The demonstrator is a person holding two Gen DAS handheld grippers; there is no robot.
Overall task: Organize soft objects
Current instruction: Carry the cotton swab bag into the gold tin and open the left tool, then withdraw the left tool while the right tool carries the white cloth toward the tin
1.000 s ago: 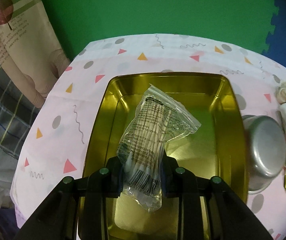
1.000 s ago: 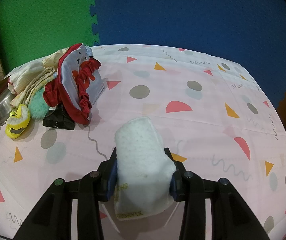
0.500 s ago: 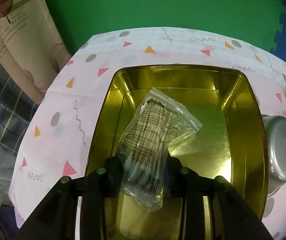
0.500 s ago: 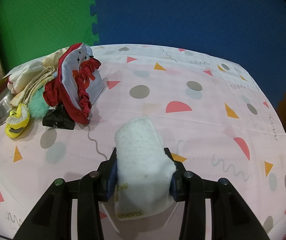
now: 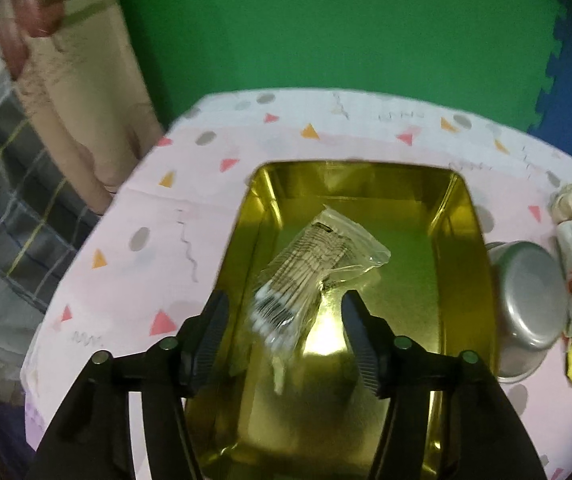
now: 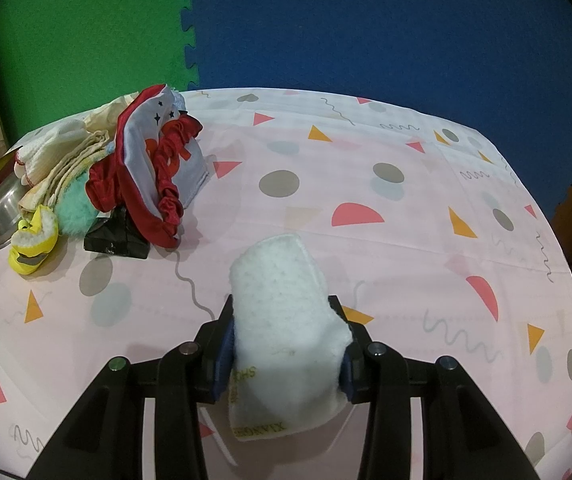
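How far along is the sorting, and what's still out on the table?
Done: the bag of cotton swabs is in the gold tin; the left gripper is opening, pads clear of it. In hand: the right gripper is clamped on a white pad. Left: the cloth pile, yellow item and black packet sit outside the tin.
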